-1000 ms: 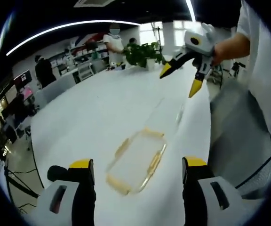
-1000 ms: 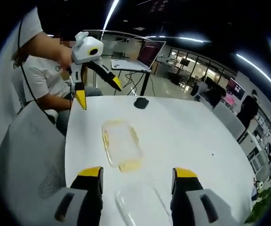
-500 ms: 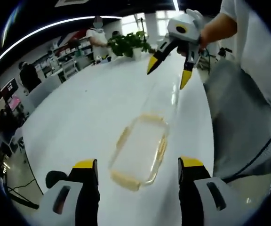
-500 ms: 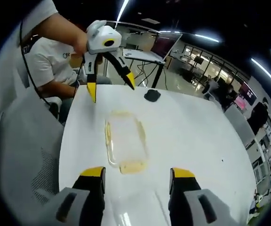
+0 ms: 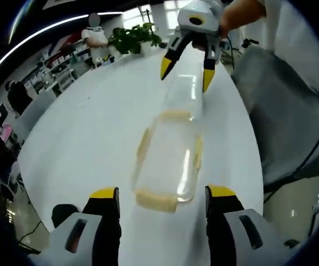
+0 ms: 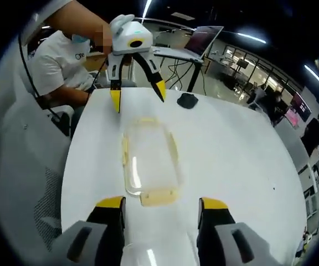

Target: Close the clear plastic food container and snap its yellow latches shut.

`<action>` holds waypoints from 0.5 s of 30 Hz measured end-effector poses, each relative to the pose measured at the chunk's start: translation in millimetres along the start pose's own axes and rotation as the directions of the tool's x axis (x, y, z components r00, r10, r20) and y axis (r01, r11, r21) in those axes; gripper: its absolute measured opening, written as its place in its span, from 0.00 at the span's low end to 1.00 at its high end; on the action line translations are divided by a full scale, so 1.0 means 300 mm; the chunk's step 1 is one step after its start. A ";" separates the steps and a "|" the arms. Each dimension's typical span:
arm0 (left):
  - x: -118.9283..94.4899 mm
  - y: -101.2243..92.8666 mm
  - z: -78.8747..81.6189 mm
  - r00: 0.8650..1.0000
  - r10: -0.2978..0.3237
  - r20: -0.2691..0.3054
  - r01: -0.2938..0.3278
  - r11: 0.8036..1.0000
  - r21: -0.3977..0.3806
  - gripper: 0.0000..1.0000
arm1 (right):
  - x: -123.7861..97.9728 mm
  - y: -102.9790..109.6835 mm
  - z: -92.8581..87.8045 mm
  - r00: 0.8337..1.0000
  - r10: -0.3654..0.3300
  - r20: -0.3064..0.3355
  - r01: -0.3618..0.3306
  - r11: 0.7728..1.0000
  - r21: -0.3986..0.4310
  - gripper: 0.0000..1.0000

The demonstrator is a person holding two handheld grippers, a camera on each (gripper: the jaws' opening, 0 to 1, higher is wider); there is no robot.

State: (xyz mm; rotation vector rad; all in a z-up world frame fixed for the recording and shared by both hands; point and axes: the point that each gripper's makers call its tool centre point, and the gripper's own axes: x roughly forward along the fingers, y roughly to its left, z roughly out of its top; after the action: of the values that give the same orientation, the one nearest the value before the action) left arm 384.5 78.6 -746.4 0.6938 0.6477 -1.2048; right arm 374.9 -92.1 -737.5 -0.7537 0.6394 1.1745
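A clear food container (image 5: pixel 168 163) with yellow latches (image 5: pixel 155 200) lies on a white table (image 5: pixel 87 138). At twelve o'clock, the right gripper (image 5: pixel 184 67) hovers, jaws spread (holding nothing). The left gripper (image 6: pixel 137 94) is likewise spread wide and empty.

Open-plan office or lab: long white surface (image 5: pixel 93 127), potted plant (image 5: pixel 130 37), shelving (image 5: pixel 65 69) and standing people at far end, laptop (image 6: pixel 195 43) on side desk, monitors (image 6: pixel 298 102), ceiling strip lights (image 6: pixel 253 37), glass partitions.

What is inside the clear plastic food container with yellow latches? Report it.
Nothing shows inside the clear plastic food container; the white table reads straight through its base. Its transparent lid lies off it on the table, so nothing is covered.
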 end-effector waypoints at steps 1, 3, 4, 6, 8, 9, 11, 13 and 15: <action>0.005 0.003 -0.011 1.000 -0.009 -0.016 0.009 1.000 0.022 0.59 | 0.003 0.000 0.000 1.000 0.001 -0.001 -0.001 1.000 -0.001 0.49; 0.013 0.007 -0.022 0.999 -0.016 -0.033 0.017 0.999 0.042 0.59 | 0.018 0.004 -0.006 1.000 0.011 -0.013 -0.011 0.999 -0.031 0.48; 0.015 0.008 -0.024 0.999 -0.018 -0.036 0.019 0.999 0.049 0.59 | 0.024 0.006 -0.008 1.000 0.014 -0.019 -0.015 0.999 -0.036 0.48; 0.023 0.010 -0.026 0.999 -0.033 -0.030 0.034 0.998 0.056 0.58 | 0.036 0.009 -0.010 0.999 0.028 -0.028 -0.029 0.999 -0.039 0.47; 0.030 0.005 -0.029 0.998 -0.056 -0.035 0.058 0.996 0.069 0.56 | 0.051 0.008 -0.015 0.999 0.031 -0.037 -0.033 0.999 -0.044 0.48; 0.034 0.005 -0.032 0.997 -0.062 -0.039 0.064 0.995 0.075 0.55 | 0.060 0.008 -0.021 0.998 0.035 -0.047 -0.038 0.998 -0.057 0.47; 0.042 0.003 -0.042 0.996 -0.074 -0.053 0.079 0.992 0.093 0.54 | 0.073 0.008 -0.028 0.997 0.042 -0.058 -0.045 0.997 -0.060 0.46; 0.051 0.003 -0.052 0.994 -0.087 -0.063 0.092 0.991 0.097 0.53 | 0.086 0.008 -0.034 0.996 0.050 -0.068 -0.054 0.997 -0.058 0.46; 0.061 -0.005 -0.077 0.990 -0.108 -0.091 0.119 0.985 0.127 0.53 | 0.103 0.013 -0.042 0.995 0.062 -0.075 -0.066 0.996 -0.059 0.45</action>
State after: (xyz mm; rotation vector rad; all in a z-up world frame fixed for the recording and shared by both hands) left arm 385.6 84.9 -775.2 0.8317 0.6891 -1.3388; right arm 378.7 -83.8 -769.7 -0.8364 0.6952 1.2341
